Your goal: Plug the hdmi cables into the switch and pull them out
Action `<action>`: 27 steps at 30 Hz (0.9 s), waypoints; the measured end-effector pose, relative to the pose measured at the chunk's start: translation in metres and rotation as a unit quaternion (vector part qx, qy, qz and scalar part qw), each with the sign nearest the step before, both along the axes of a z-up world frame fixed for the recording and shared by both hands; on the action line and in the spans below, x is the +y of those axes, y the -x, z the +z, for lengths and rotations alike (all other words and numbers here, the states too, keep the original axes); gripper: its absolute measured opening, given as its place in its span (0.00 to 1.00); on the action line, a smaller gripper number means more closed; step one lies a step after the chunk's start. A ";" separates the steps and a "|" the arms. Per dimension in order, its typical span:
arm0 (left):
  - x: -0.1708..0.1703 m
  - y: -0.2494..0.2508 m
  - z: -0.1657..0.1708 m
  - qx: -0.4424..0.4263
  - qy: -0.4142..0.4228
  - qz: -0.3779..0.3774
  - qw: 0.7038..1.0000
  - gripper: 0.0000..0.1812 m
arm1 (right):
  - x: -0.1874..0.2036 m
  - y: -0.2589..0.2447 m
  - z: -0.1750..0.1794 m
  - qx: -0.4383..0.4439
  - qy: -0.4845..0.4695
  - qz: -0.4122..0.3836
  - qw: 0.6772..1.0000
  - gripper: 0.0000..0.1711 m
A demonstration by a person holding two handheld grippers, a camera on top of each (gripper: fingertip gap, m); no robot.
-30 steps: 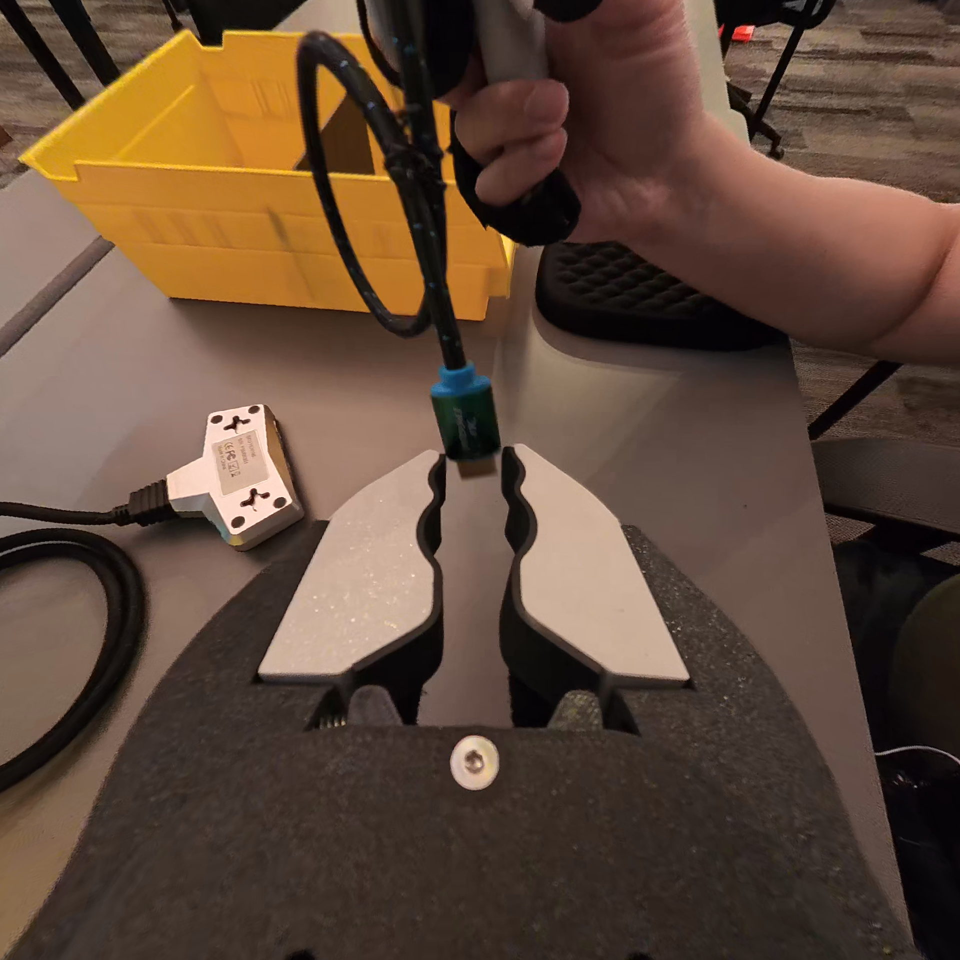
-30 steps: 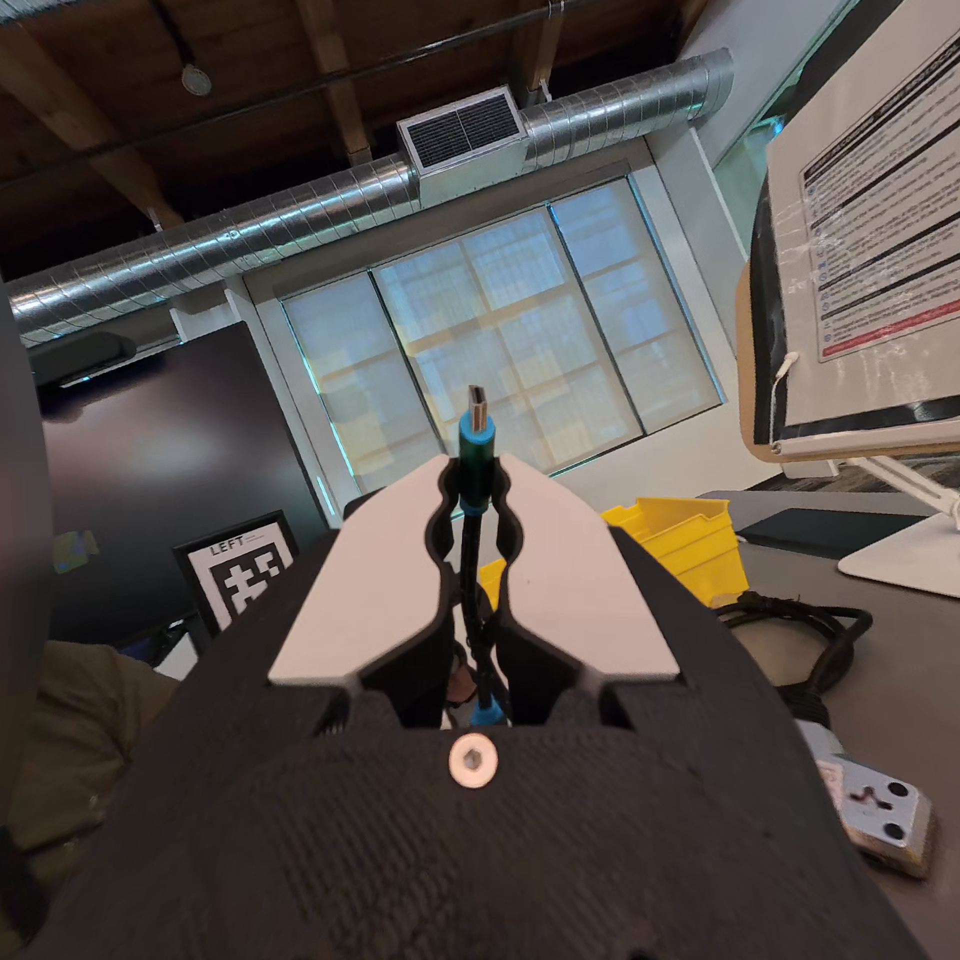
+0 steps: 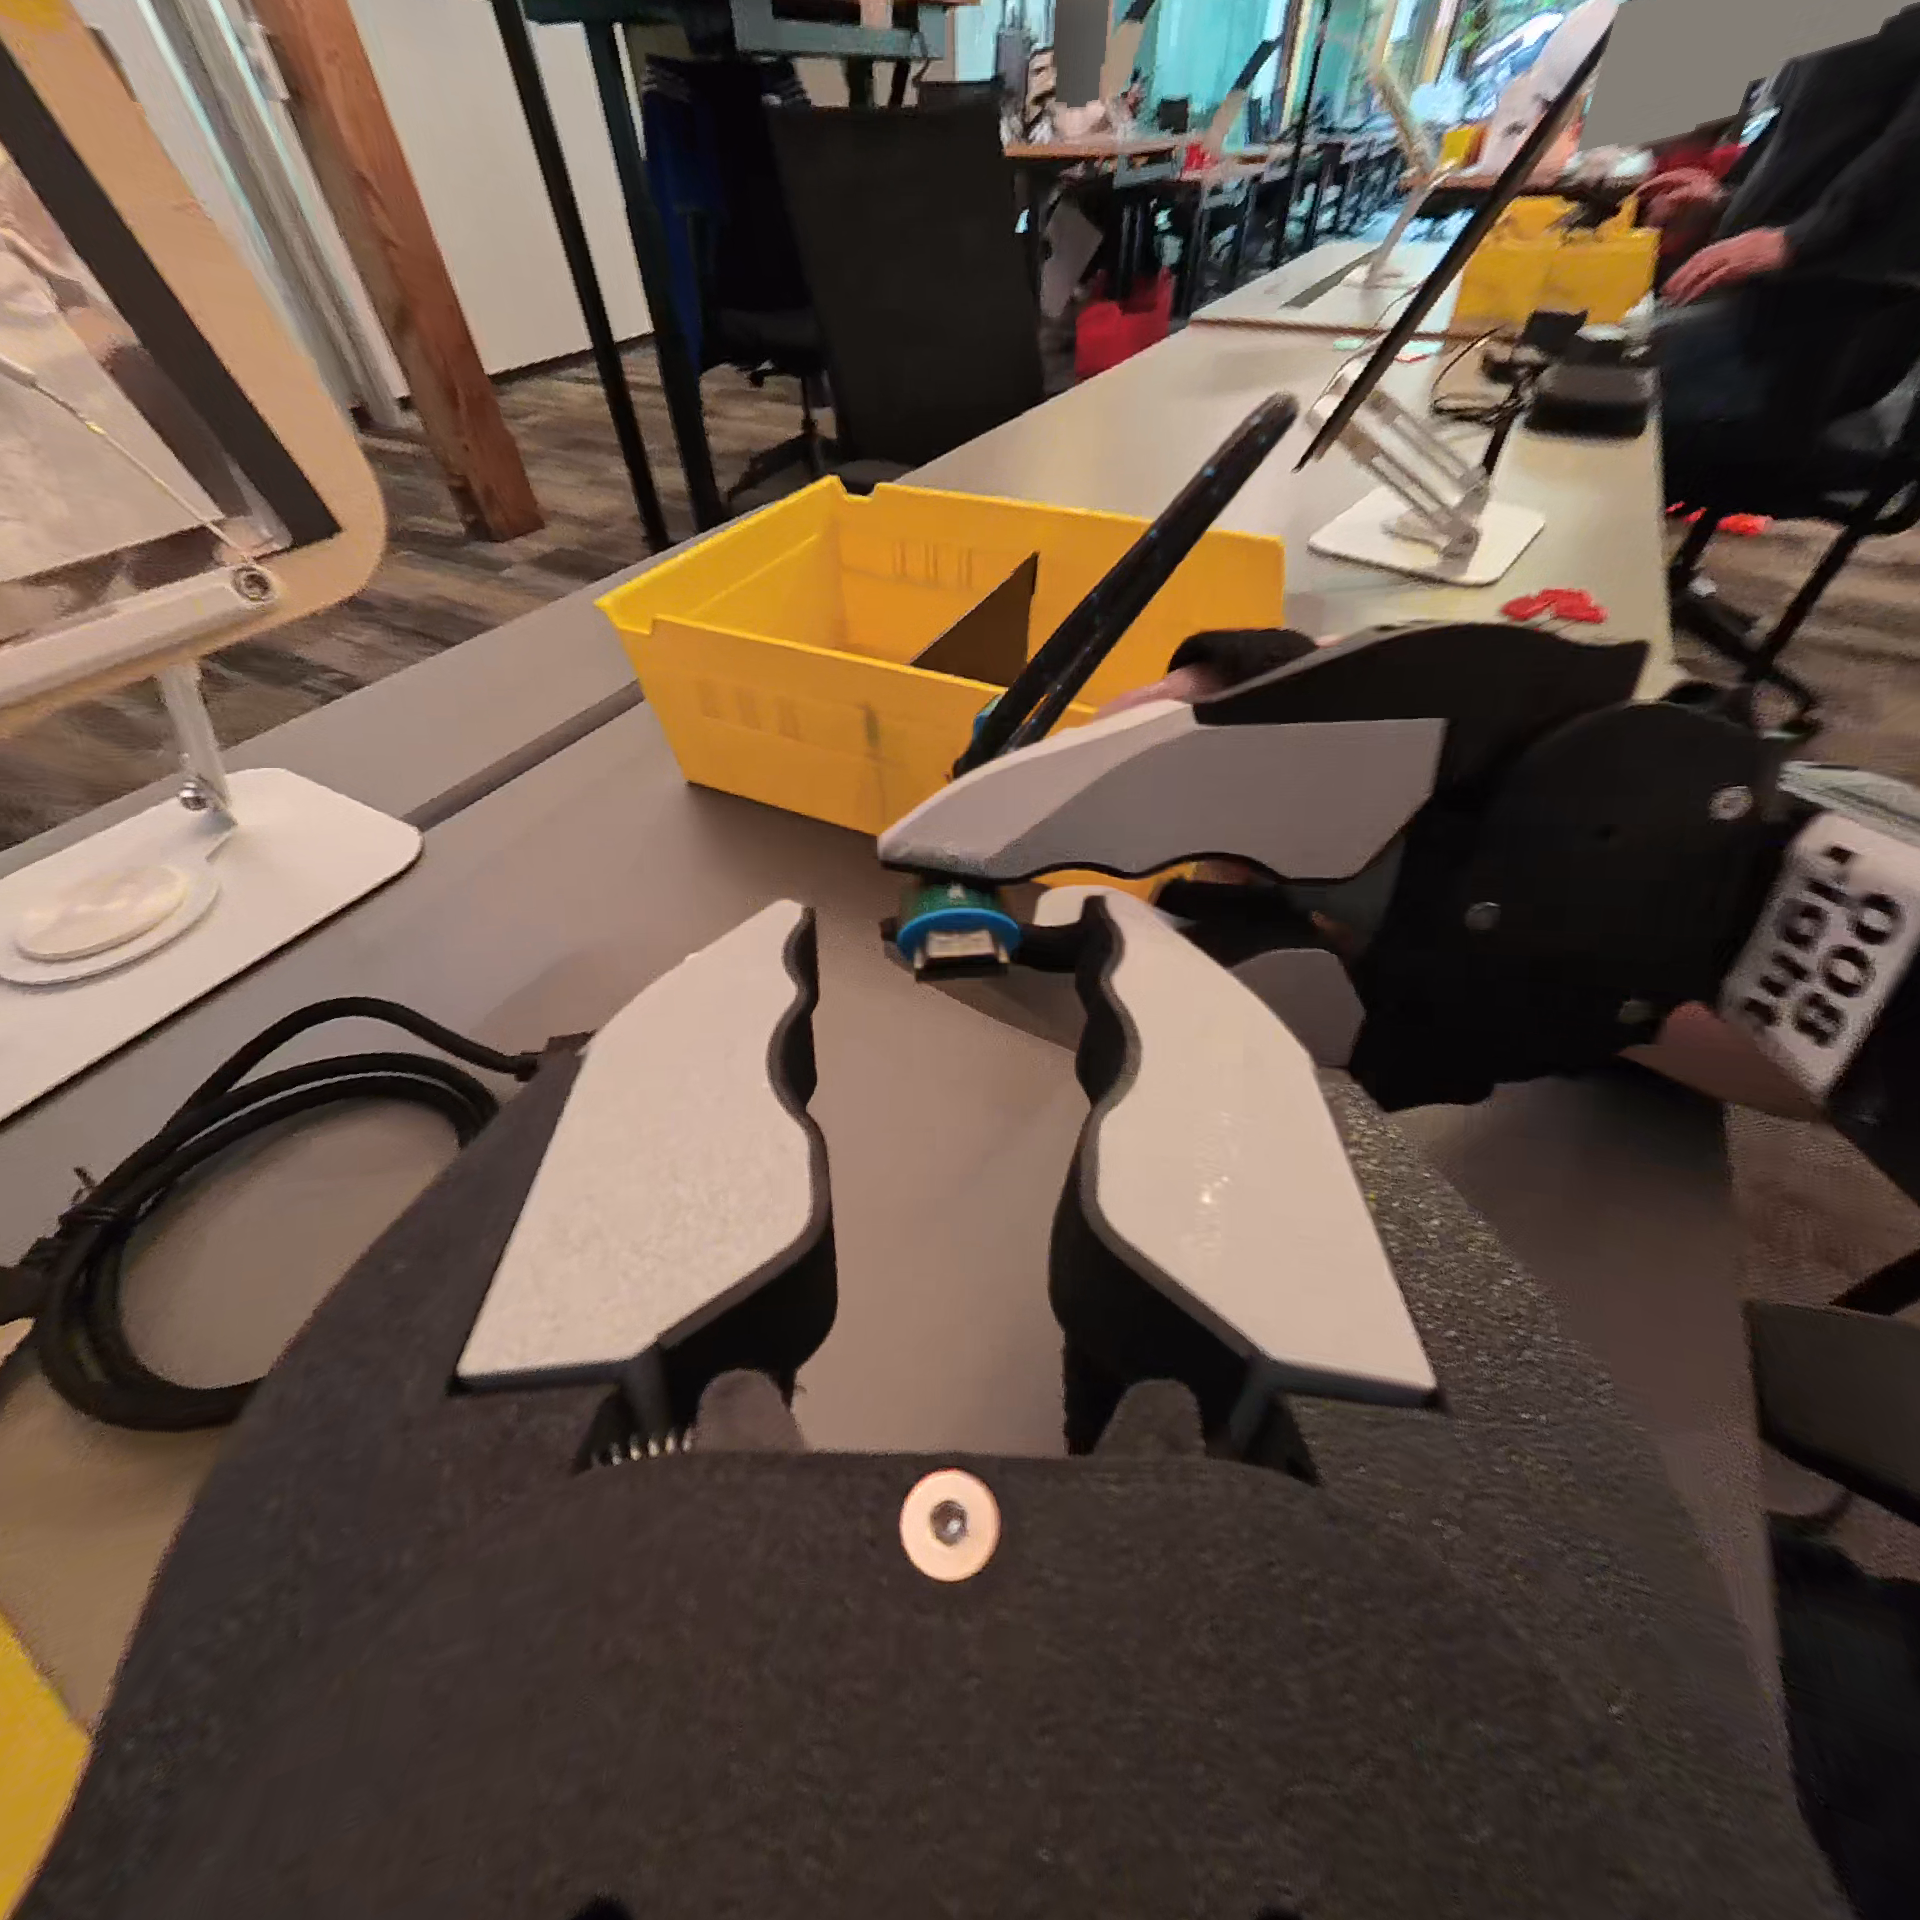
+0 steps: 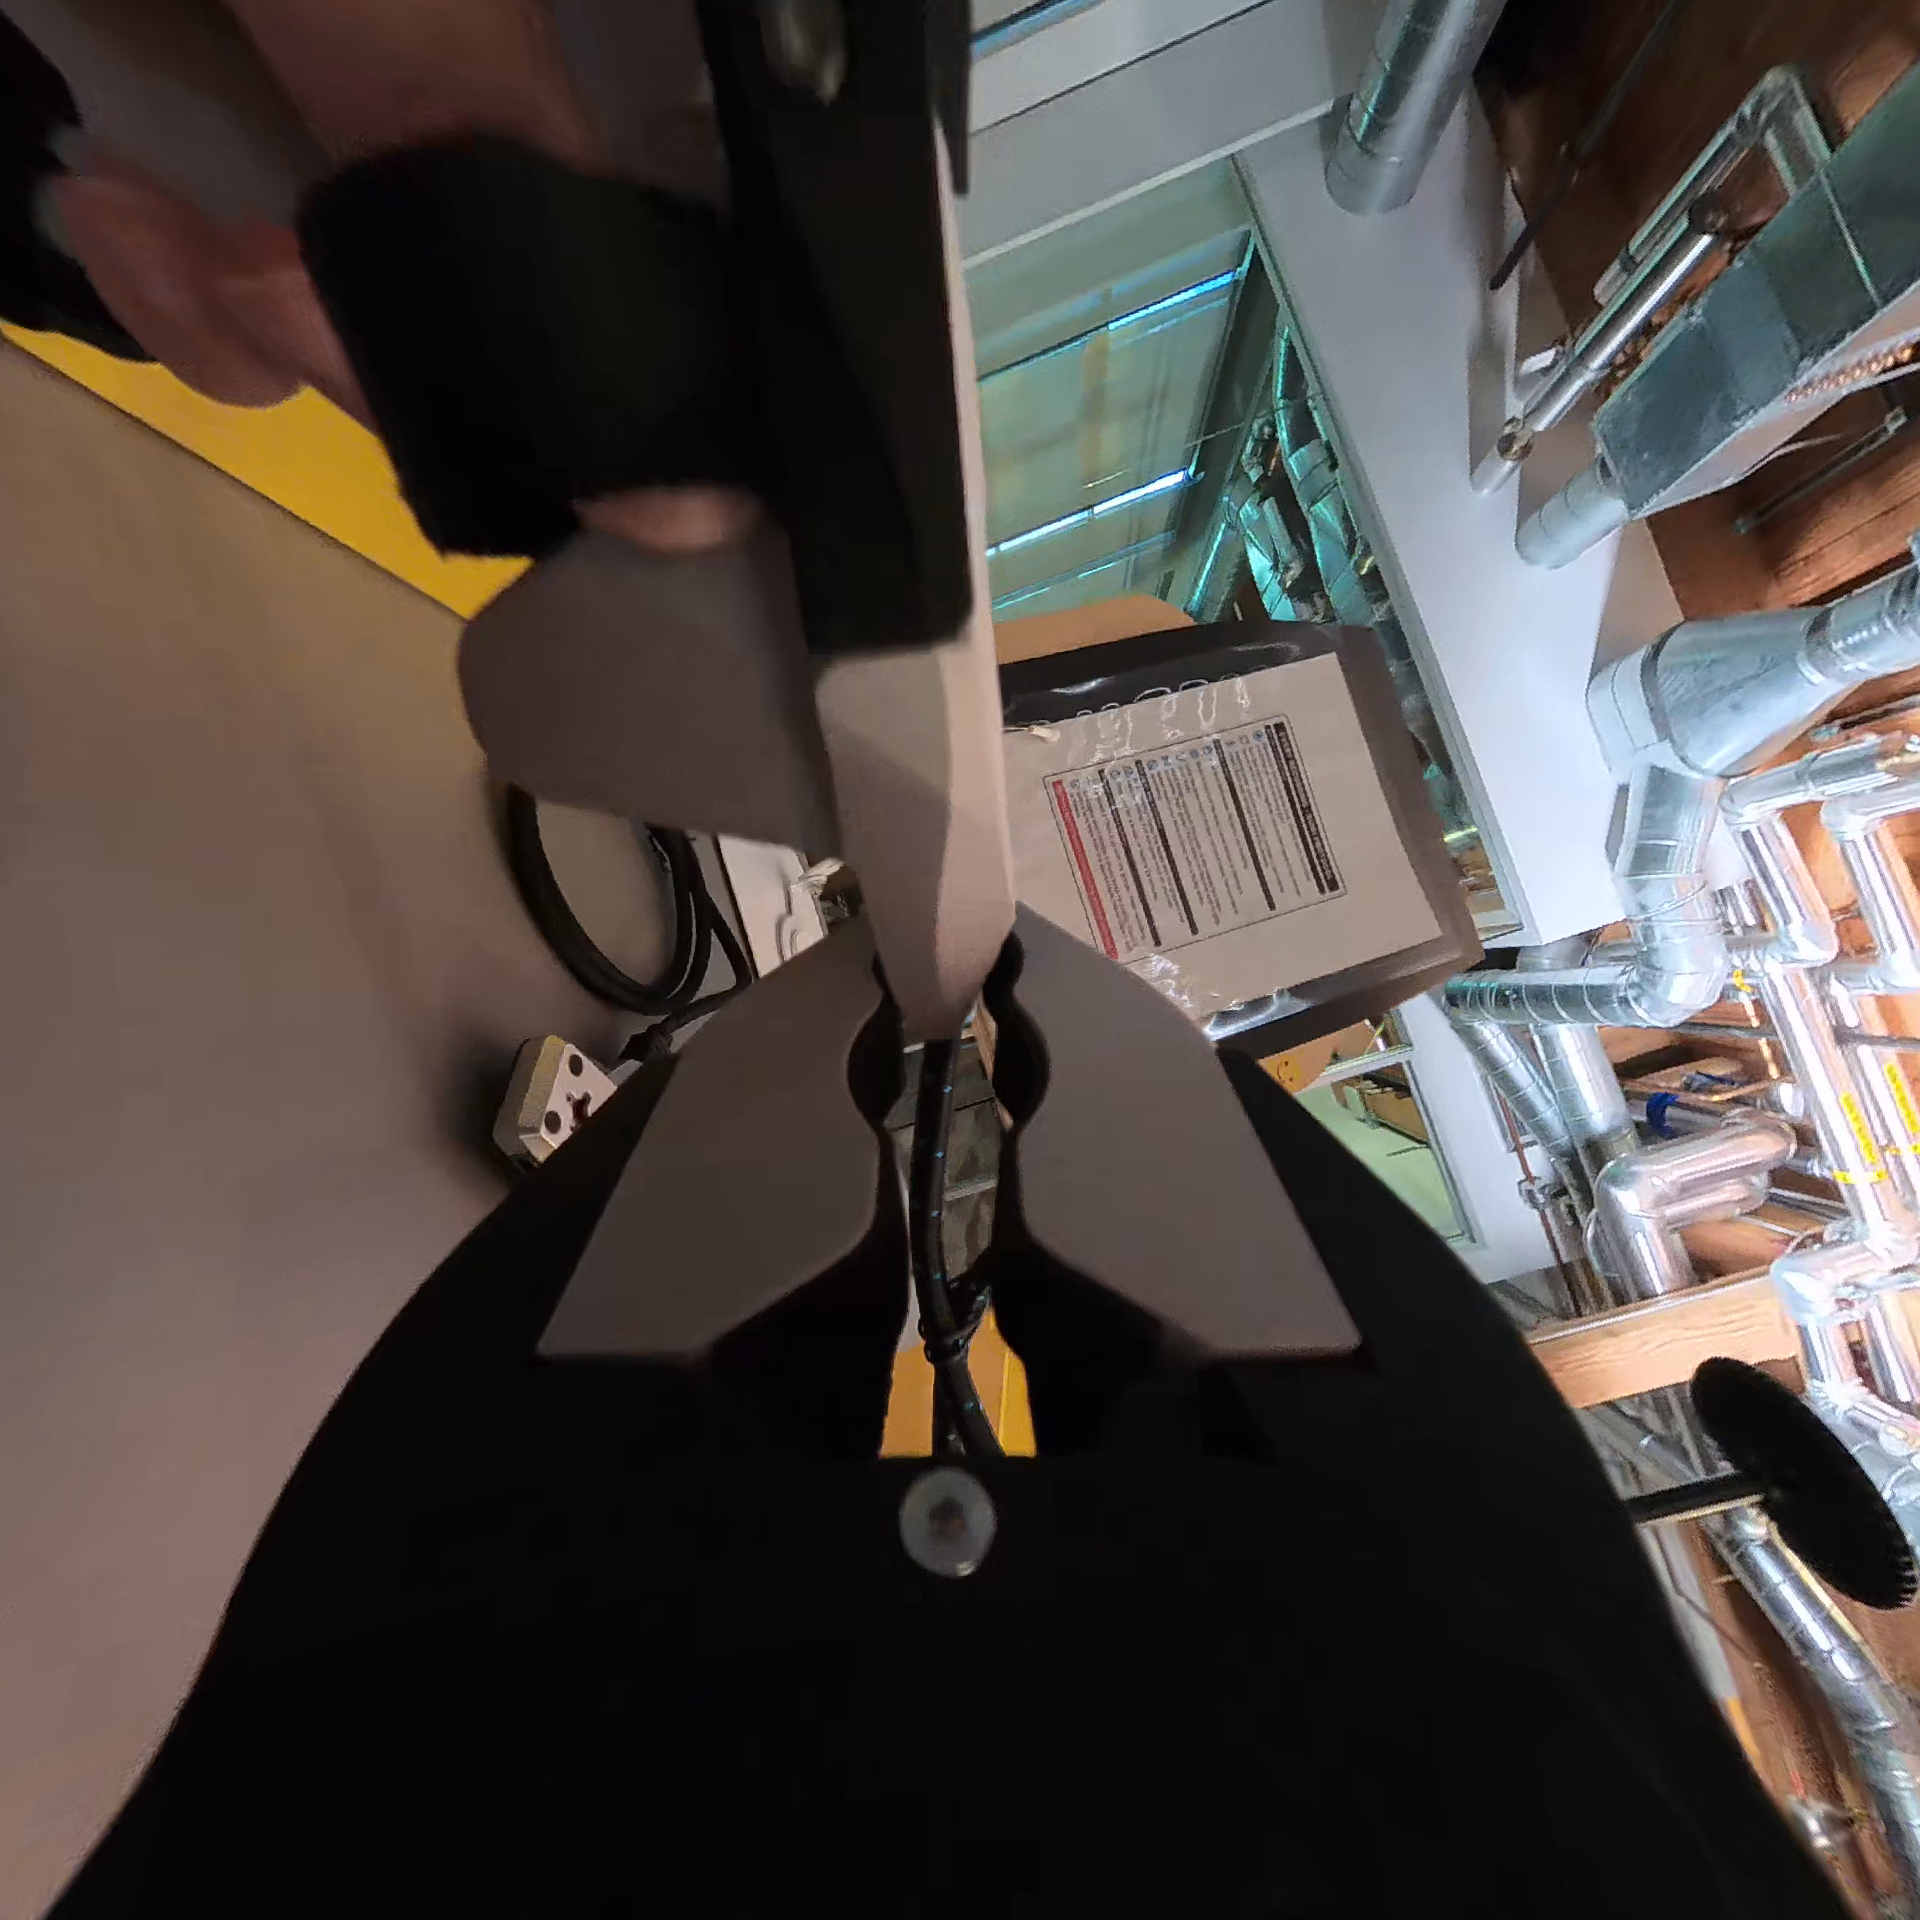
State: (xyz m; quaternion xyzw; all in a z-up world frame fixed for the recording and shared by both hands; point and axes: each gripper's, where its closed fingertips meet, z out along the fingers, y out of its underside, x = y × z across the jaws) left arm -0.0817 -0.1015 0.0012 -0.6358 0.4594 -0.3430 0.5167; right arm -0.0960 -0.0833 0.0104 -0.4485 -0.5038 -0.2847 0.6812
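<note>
My left gripper (image 3: 951, 930) is open, low over the grey table (image 3: 582, 914). An HDMI plug (image 3: 951, 935) with a blue collar and green body sits just ahead of its fingertips, metal end towards me. My right gripper (image 3: 925, 894) comes in from the right, turned sideways, shut on that plug. The braided black cable (image 3: 1143, 551) rises behind it. In the right wrist view the cable (image 4: 940, 1122) runs between my right gripper's (image 4: 940, 977) fingers, and the left gripper's fingers (image 4: 644, 707) hide the plug. The silver switch (image 4: 551, 1091) lies on the table beyond.
A yellow bin (image 3: 790, 707) stands on the table behind the plug. A coiled black cable (image 3: 156, 1195) lies at the left. A framed sign on a white stand (image 3: 156, 416) is at the far left. Other desks, chairs and a person are farther back. The grippers are tip to tip, or close to it. The silver switch (image 4: 551, 1091) is about 15 centimeters from both grippers' fingertips.
The right gripper has turned sideways and brought the plug down level with the left fingertips. The left gripper has opened wider and tilted up, so the switch has left its view.
</note>
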 end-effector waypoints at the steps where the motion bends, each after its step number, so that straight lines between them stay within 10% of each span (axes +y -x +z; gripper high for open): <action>1: 0.000 -0.001 -0.002 0.007 -0.011 0.000 1.000 0.23 | 0.000 0.001 -0.002 -0.008 -0.001 -0.002 1.000 0.07; 19: 0.037 0.028 0.004 -0.056 0.065 0.019 0.996 0.08 | -0.001 0.008 -0.020 0.055 0.085 0.062 0.993 0.13; 27: 0.035 0.038 0.025 -0.111 0.067 -0.009 0.992 0.07 | -0.011 0.031 -0.039 0.244 0.320 0.180 0.898 0.18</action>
